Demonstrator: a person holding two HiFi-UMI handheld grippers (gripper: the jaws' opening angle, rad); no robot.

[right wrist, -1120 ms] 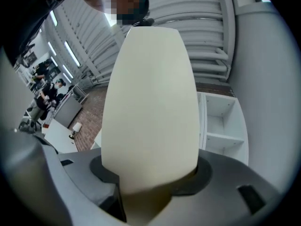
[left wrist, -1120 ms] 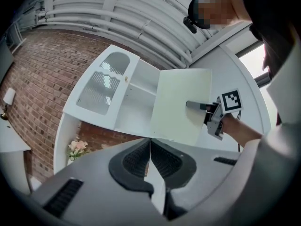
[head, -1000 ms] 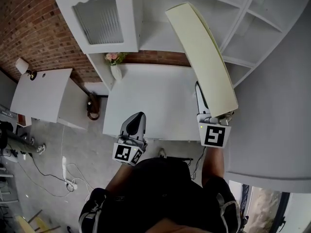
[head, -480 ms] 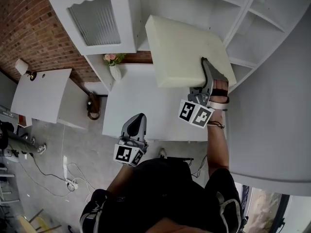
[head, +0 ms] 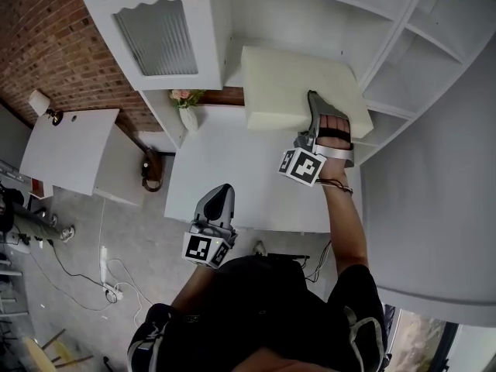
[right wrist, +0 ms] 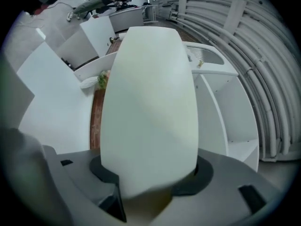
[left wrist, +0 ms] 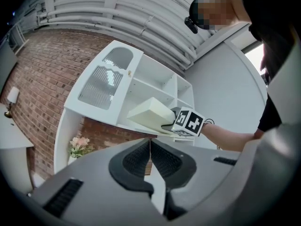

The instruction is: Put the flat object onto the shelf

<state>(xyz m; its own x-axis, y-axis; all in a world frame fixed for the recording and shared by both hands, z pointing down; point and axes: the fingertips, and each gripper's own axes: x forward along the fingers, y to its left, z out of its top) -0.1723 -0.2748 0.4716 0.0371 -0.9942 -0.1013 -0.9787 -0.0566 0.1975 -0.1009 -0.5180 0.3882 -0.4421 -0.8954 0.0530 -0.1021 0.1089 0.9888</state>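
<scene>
The white shelf unit (head: 298,10) fills the top of the head view, with the white desk (head: 232,169) below it at centre and a brick wall (head: 46,49) at upper left. A ribbed-glass cabinet door (head: 155,33) closes the unit's left bay. An upright divider (head: 385,33) bounds the open bay on the right, and the cream foam slab (head: 291,87) lies nearly flat between the two, over the desk's back edge. The right gripper (head: 318,107) holds the slab's near right edge, its fingers clamped one above and one below. A second white desk (head: 70,149) stands at the left edge, and cables (head: 108,281) trail on the floor below it. The left gripper (head: 221,196) hangs over the desk's front edge, well apart from the slab. A small vase of flowers (head: 184,103) stands at the desk's back left corner, clear of the slab. The left gripper view alone shows its own fingers (left wrist: 141,157) pressed together on nothing, and the slab's thickness side-on, just above the lowest shelf board; contact cannot be judged. In the right gripper view the slab hides most of the bay.
</scene>
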